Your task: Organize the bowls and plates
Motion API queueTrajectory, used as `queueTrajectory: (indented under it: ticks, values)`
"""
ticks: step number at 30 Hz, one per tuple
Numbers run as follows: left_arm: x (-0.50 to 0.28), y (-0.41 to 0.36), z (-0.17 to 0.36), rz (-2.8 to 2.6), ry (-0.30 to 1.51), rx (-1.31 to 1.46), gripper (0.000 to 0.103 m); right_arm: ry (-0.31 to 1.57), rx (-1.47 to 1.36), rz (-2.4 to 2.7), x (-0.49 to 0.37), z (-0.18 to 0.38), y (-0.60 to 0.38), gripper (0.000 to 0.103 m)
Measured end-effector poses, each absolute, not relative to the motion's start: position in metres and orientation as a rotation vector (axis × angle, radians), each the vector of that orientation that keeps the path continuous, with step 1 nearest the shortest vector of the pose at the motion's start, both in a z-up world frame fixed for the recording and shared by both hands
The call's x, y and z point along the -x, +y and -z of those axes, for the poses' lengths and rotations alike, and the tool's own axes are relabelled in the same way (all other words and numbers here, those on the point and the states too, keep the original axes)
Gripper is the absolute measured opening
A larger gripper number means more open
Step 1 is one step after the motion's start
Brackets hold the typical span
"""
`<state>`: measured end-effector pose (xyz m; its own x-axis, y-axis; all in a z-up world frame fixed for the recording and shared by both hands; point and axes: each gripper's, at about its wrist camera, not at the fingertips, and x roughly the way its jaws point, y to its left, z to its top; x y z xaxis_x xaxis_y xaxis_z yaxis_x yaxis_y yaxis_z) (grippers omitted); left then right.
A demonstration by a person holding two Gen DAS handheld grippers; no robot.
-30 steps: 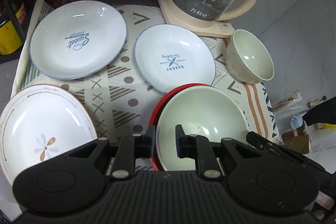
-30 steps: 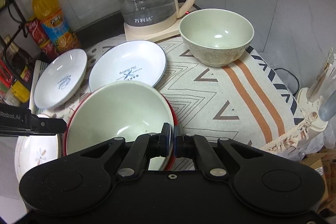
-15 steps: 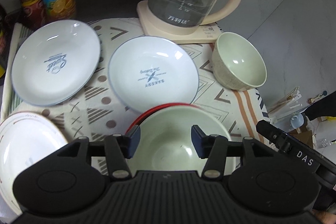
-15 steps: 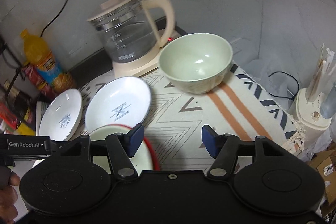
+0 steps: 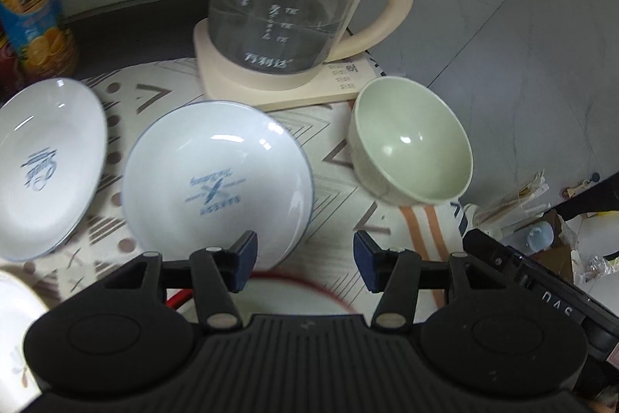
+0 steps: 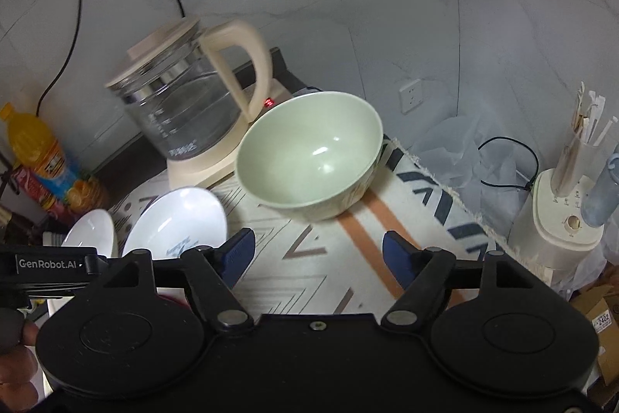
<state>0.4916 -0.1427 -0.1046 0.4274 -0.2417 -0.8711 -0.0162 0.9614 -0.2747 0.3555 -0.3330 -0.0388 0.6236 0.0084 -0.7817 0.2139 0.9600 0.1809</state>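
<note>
My left gripper (image 5: 305,254) hangs open and empty above the near edge of the white "Bakery" plate (image 5: 216,180). Under it shows the red rim of a plate with a green bowl (image 5: 294,293) in it. A second white plate (image 5: 42,165) lies to the left, and a flower-patterned plate (image 5: 15,328) sits at the lower left. A small green bowl (image 5: 414,149) stands at the right. My right gripper (image 6: 318,246) has its jaws opening with nothing between them, just in front of that green bowl (image 6: 309,161). The white plates (image 6: 178,219) lie to its left.
A glass kettle (image 5: 290,6) on a cream base stands at the back of the patterned tablecloth (image 5: 340,219). An orange drink bottle (image 5: 31,6) is at the back left. The table's fringed right edge (image 6: 445,188) drops off toward a white appliance (image 6: 561,211) on the floor.
Both grippers were shut on the red plate's rim a second ago; both let go, opened and moved toward the back, the right one toward the small green bowl.
</note>
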Motion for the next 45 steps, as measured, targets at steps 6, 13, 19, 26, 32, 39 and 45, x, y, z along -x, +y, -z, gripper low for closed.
queueTrajectory:
  ticks: [6, 13, 19, 26, 32, 39, 45]
  values:
    - [-0.522, -0.161, 0.115, 0.137, 1.119, 0.251, 0.053, 0.911, -0.281, 0.117, -0.381, 0.050, -0.349, 0.071]
    - [-0.555, -0.179, 0.130, 0.128, 1.121, 0.261, 0.053, 0.942, -0.300, 0.100, -0.412, 0.068, -0.362, 0.058]
    - [-0.576, -0.198, 0.149, 0.132, 1.152, 0.257, 0.049, 0.981, -0.329, 0.110, -0.434, 0.086, -0.371, 0.049]
    - [-0.589, -0.214, 0.164, 0.124, 1.170, 0.229, 0.035, 1.018, -0.341, 0.118, -0.447, 0.100, -0.377, 0.032]
    - [-0.591, -0.218, 0.171, 0.113, 1.185, 0.249, 0.015, 1.033, -0.332, 0.111, -0.451, 0.105, -0.379, 0.028]
    - [-0.578, -0.217, 0.161, 0.144, 1.165, 0.228, 0.015, 1.010, -0.318, 0.112, -0.442, 0.095, -0.379, 0.024]
    - [-0.563, -0.209, 0.141, 0.151, 1.137, 0.233, 0.015, 0.975, -0.301, 0.121, -0.430, 0.081, -0.369, 0.024]
